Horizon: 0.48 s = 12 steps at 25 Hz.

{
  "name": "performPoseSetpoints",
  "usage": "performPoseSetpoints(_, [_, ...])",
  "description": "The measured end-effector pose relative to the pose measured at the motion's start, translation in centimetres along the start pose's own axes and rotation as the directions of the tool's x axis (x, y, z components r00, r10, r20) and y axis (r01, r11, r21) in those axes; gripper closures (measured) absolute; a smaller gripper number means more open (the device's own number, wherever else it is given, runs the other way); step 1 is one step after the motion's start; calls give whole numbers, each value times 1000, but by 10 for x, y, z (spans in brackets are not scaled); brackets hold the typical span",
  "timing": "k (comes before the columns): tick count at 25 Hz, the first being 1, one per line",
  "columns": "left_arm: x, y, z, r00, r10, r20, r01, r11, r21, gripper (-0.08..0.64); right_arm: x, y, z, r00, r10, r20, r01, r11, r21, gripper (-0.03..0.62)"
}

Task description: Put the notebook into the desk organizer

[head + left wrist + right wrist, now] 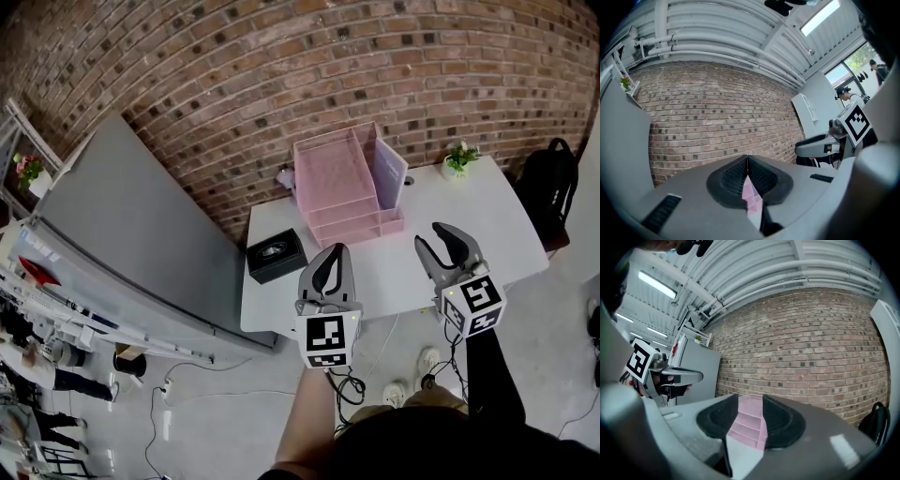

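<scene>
Bright even light, fisheye-warped edges

Desk organizer (337, 183) sits at the tabletop's (487, 211) far edge, against the brick wall (281, 75). Notebook (389, 173) stands upright at its right side. Box (277, 255) lies at the left edge; potted plant (459, 159) at the far right corner.

Back wall: red-brown brick wall (281, 75). White table (487, 216) set against it; tall grey partition (131, 234) stands at its left. Floor (216, 422) pale grey. Corrugated metal ceiling (717, 28) carries pipes (693, 47). Strip lights (656, 284) on; daylight enters through a window (855, 58).
</scene>
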State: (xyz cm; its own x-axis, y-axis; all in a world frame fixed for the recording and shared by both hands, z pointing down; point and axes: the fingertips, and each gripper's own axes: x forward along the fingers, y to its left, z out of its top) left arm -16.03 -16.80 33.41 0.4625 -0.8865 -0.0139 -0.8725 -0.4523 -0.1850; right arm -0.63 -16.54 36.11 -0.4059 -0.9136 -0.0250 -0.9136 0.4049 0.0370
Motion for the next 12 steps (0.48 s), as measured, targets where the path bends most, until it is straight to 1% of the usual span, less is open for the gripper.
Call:
performPoseSetpoints(2, [0, 0, 0, 1000, -1, -4, 1, 1000, 5, 551, 0, -1, 2, 1000, -2, 2, 2, 1000, 1, 431])
performPoseSetpoints(4, [0, 1, 0, 1000, 0, -7, 0, 1000, 7, 551, 0, -2, 5, 1000, -10, 6, 10, 1000, -3, 482])
performPoseSetpoints(6, [0, 3, 0, 1000, 2, -6, -2, 1000, 3, 551, -1, -3, 6, 1000, -23, 5, 23, 1000, -6, 592])
performPoseSetpoints(12, [3, 9, -6, 1000, 8, -17, -8, 1000, 2, 551, 0, -7, 6, 1000, -31, 4, 31, 1000, 0, 592])
